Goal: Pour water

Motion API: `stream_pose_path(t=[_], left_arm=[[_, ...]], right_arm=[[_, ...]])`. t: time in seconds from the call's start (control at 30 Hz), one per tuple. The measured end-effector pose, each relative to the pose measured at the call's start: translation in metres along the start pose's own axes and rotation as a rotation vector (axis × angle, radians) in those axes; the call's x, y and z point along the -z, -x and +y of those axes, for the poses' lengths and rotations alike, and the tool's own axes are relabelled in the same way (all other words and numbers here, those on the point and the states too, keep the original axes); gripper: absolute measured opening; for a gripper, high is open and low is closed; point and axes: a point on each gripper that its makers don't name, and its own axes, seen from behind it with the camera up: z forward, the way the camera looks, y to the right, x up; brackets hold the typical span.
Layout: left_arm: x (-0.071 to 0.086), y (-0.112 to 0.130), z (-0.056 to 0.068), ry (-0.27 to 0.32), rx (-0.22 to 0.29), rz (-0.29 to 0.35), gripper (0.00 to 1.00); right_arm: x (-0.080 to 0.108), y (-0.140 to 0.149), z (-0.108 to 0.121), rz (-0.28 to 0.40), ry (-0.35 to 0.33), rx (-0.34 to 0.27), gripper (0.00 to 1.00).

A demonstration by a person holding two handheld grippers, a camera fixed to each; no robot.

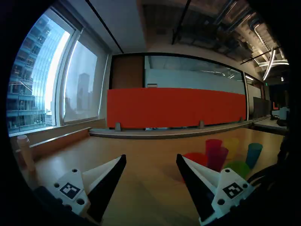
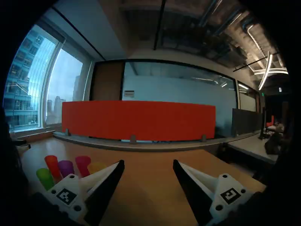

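Note:
Several coloured plastic cups stand grouped on the wooden table. In the left gripper view they are to the right: a magenta cup, a purple cup, a yellow cup, a teal cup, a green cup and a red cup partly behind my right finger. My left gripper is open and empty, left of the cups. In the right gripper view the cups sit at lower left: green cup, orange-red cup, purple cup, pink cup. My right gripper is open and empty.
A pale bottle-like object stands at the table's far left edge by the window ledge. An orange divider panel runs along the table's far edge. Another desk with dark items lies to the right.

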Motion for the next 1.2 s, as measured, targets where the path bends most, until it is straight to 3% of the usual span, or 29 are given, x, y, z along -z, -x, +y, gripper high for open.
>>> stream_pose_path(t=[0.5, 1.2], left_arm=[[0.000, 0.000, 0.001, 0.000, 0.001, 0.000, 0.99], [0.001, 0.000, -0.001, 0.000, 0.001, 0.000, 0.99]], right_arm=[[-0.011, 0.013, -0.011, 0.042, 0.004, -0.006, 1.00], [-0.013, 0.046, -0.004, 0.033, -0.009, -0.021, 1.00]])
